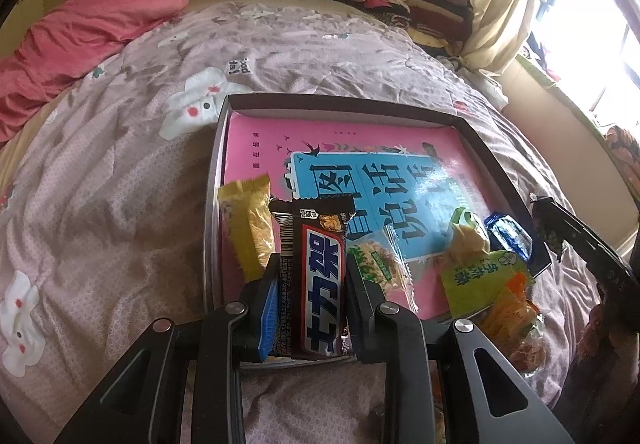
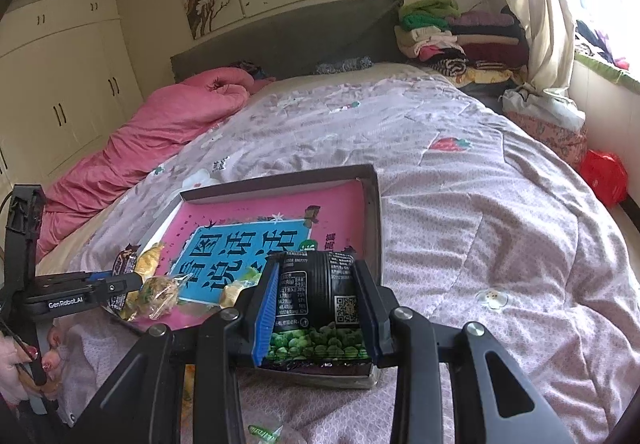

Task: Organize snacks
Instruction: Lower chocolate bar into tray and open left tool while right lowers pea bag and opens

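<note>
The left gripper (image 1: 312, 276) pinches a chocolate bar (image 1: 318, 280) upright between its fingers, over the near edge of the box (image 1: 344, 101). The right gripper (image 2: 316, 292) clamps a pea packet (image 2: 318, 308) above the box's near right corner; other snacks (image 1: 476, 264) lie just ahead.

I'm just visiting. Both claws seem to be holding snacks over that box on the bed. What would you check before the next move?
1. Left claw grips the chocolate bar: ok.
2. Right claw grips the green pea packet: ok.
3. Box lies flat on the bed: ok.
4. Free floor space left in the box: ok, far end bare.
5. Claws apart from each other: ok.
6. Grip firmness: cannot tell.
</note>
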Demonstrator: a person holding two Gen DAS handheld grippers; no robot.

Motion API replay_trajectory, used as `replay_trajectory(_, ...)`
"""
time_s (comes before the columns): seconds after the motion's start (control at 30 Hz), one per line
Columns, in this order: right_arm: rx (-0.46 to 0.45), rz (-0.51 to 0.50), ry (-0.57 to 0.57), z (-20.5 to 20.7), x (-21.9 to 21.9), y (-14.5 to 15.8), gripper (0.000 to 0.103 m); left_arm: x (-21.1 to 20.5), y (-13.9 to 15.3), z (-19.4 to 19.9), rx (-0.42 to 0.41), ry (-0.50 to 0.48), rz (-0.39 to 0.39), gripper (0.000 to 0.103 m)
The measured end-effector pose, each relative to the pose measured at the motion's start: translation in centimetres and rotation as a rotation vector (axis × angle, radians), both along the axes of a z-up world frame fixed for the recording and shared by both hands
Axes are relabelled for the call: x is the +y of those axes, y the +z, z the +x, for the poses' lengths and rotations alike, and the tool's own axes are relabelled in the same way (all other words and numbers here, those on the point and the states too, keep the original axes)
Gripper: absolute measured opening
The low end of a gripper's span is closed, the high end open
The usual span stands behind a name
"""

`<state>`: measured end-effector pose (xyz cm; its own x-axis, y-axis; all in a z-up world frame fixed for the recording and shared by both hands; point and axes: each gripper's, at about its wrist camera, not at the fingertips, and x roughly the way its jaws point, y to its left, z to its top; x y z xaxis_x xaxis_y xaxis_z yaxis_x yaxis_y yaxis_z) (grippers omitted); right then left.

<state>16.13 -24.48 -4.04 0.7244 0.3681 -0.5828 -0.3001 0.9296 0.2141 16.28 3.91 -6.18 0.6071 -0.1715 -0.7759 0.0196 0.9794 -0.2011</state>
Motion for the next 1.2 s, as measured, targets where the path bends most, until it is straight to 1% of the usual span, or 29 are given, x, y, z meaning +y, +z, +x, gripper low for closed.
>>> replay_trajectory(0.3, 0.022, 0.003, -0.005, 0.9, 0.3, -0.8, 0.037, 0.0, -0.3, 0.3, 0.008, -0.003, -0.008, 0.029)
replay_trajectory(0.63, 0.039, -0.008, -0.042, 2.2, 0.3, -1.6, 0.037, -0.1, -0.3, 0.4, 0.01, -0.005, -0.01, 0.029)
replay_trajectory(0.83, 0.053, 0.007, -0.049, 2.6, 0.1, -2.0, 0.038, -0.1, -0.3, 0.4, 0.01, -0.005, -0.009, 0.029)
replay_trajectory(1.2, 0.054, 0.0, -0.054, 2.6, 0.1, -2.0, 0.038, 0.1, -0.5, 0.5, 0.011, 0.012, -0.019, 0.029)
